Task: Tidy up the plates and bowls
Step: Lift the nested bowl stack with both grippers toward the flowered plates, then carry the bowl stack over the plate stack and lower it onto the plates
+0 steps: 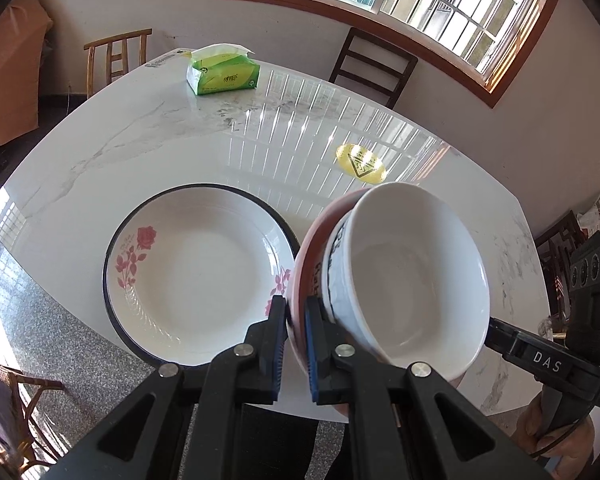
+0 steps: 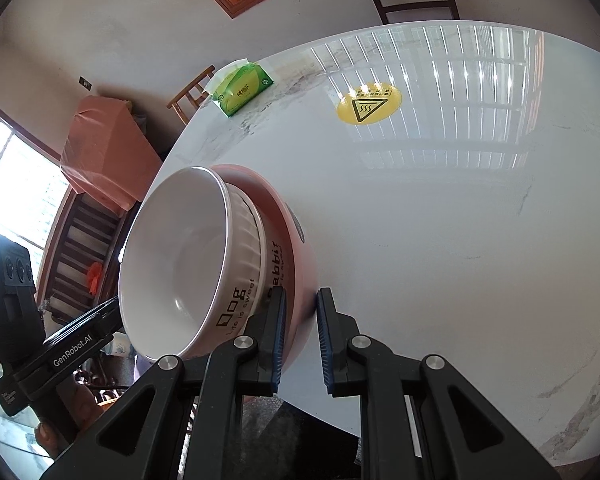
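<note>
A white bowl (image 1: 412, 276) sits nested inside a pink bowl (image 1: 300, 276). My left gripper (image 1: 296, 316) is shut on the pink bowl's left rim. My right gripper (image 2: 300, 312) is shut on the pink bowl's opposite rim (image 2: 296, 264), with the white bowl (image 2: 180, 256) to its left. Both bowls are held tilted above the table. A white plate (image 1: 200, 276) with a dark rim and pink roses lies flat on the marble table (image 1: 148, 136), just left of the bowls.
A green tissue pack (image 1: 222, 70) lies at the table's far end. A yellow warning sticker (image 1: 361, 162) is on the tabletop beyond the bowls. Wooden chairs (image 1: 374, 66) stand around the table. The near table edge is close below the bowls.
</note>
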`<state>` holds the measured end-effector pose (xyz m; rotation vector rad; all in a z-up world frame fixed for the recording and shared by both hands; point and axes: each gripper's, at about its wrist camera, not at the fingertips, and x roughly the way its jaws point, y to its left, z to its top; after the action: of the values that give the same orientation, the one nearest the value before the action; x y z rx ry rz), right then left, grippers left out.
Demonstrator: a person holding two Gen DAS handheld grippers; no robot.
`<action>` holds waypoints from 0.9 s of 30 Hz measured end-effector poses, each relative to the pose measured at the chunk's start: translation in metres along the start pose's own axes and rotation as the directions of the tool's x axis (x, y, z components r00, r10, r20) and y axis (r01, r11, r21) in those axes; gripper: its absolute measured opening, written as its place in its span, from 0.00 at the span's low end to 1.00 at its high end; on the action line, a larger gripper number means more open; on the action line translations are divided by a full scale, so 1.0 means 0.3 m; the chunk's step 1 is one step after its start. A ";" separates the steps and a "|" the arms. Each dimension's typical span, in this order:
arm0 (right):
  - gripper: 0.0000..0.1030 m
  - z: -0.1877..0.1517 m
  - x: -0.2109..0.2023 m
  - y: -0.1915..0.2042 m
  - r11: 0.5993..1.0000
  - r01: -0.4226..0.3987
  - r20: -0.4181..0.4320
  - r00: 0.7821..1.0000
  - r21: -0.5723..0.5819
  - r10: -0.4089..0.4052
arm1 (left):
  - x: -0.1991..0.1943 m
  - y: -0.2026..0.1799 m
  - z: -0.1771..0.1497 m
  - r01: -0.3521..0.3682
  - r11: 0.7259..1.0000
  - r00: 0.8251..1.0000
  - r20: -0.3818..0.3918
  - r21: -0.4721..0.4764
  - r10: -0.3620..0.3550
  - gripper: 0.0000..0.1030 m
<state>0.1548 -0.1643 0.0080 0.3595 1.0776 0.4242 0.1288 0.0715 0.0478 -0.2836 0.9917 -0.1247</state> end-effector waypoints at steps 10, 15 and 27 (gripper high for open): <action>0.15 0.022 0.024 0.080 0.999 -0.011 -0.012 1.000 -0.034 0.011 | -0.032 0.070 0.021 -0.016 0.999 1.000 0.015 -0.034 0.017 0.07; 0.15 0.033 0.054 0.124 0.999 -0.024 -0.024 0.999 -0.045 0.023 | -0.049 0.119 0.033 -0.030 0.998 0.999 0.026 -0.056 0.031 0.07; 0.15 0.069 0.128 0.225 0.995 -0.053 -0.057 0.997 -0.083 0.048 | -0.081 0.235 0.066 -0.065 0.992 0.996 0.047 -0.107 0.071 0.07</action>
<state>0.1785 -0.0884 0.0198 0.3020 1.1019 0.5261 0.1305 0.1482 0.0570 -0.3479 0.9584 -0.0029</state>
